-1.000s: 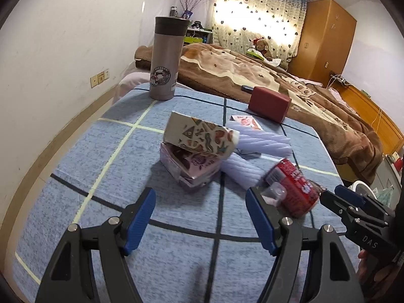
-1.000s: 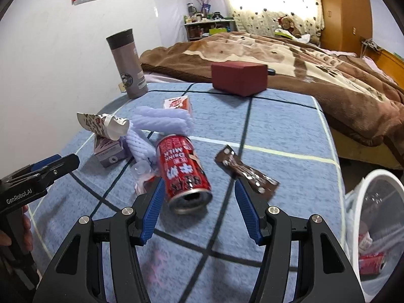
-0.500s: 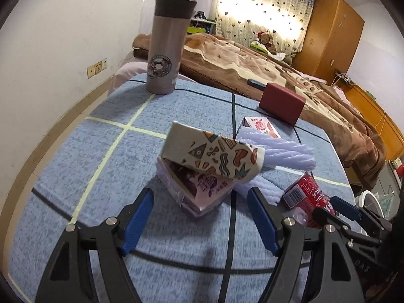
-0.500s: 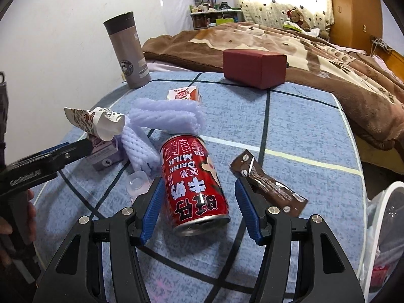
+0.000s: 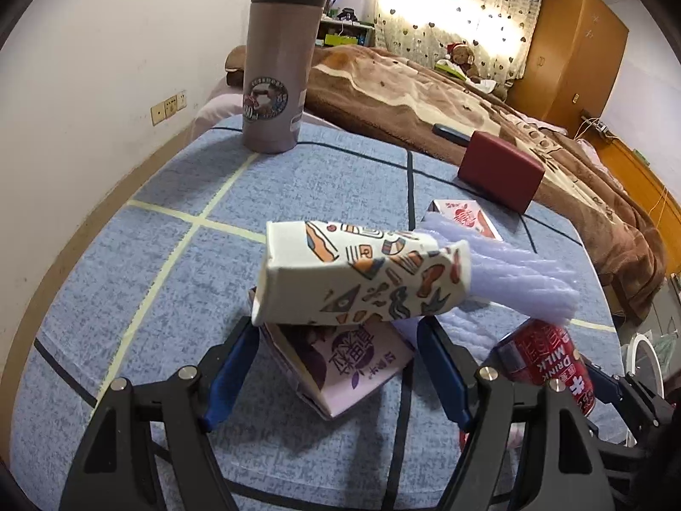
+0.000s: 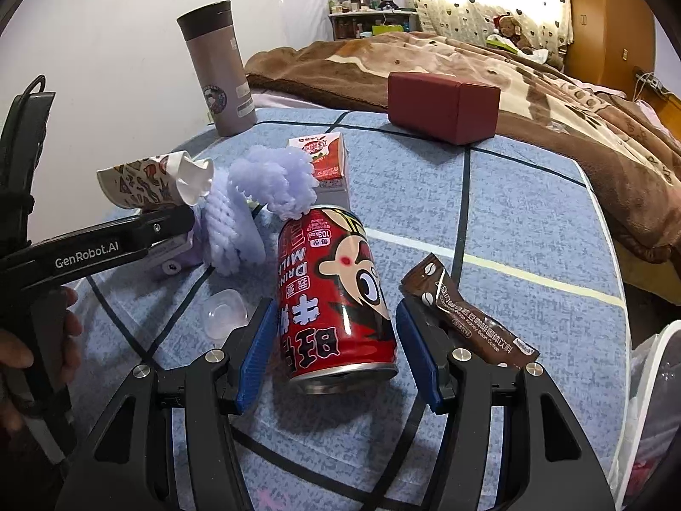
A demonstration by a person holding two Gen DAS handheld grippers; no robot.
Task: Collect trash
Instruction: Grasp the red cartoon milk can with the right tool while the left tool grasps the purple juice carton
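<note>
Left gripper [image 5: 336,366]: blue ribbed pads spread wide, flanking a flattened lilac drink carton [image 5: 344,362] without gripping it.
Paper cup [image 5: 361,272]: crushed, white card printed with doodles, lying across the carton.
Right gripper [image 6: 336,357]: jaws parted either side of a red milk can [image 6: 336,298], a sliver of gap at each pad; nothing clamped.
Milk can: glossy metal cylinder on its side, open end toward the camera.
Nearby trash: purple foam netting [image 6: 268,183], brown foil coffee sachet [image 6: 468,311] beside the right pad, clear plastic cap [image 6: 225,311].
Surface: blue woven tablecloth [image 6: 510,213] with taped lines.
Backdrop: steel tumbler [image 5: 281,55], maroon box [image 6: 442,106].
</note>
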